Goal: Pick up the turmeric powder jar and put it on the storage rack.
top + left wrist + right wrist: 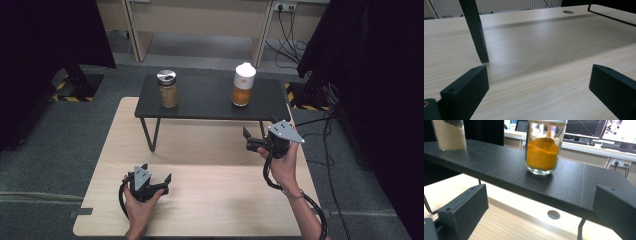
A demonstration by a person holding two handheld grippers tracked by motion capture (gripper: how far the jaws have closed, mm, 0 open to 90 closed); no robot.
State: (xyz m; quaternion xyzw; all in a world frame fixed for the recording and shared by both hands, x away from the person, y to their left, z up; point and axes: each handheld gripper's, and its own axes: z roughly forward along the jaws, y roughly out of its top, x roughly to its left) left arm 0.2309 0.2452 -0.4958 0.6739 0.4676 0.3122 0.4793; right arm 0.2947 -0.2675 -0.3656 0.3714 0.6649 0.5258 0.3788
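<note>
Left gripper [156, 178]: low over the near part of the wooden table [210, 200], held in the person's left hand [139, 202]; its jaws are spread wide with nothing between them.
Left gripper's own view: bare wood grain lies between and ahead of the two black fingers [464, 92]; a dark shelf leg [475, 32] stands on the wood just beyond the finger on the left of that view, apart from it.
Right gripper [260, 132]: raised off the table in the person's right hand [286, 167], pointing toward the shelf; jaws wide apart, gripping nothing.
Black shelf [210, 97]: a low dark stand on thin legs at the far side of the table; in the right gripper view its front edge [524, 185] runs across just beyond the fingertips [465, 207].
Orange jar [543, 147]: glass, white cap, partly full of orange powder; upright on the shelf straight ahead of the right gripper's open jaws, well clear of both fingers.
Tan jar [168, 88]: glass with a silver lid and pale brown powder; upright on the shelf's other end, well off to the left of the right gripper's fingers and apart from the orange jar.
</note>
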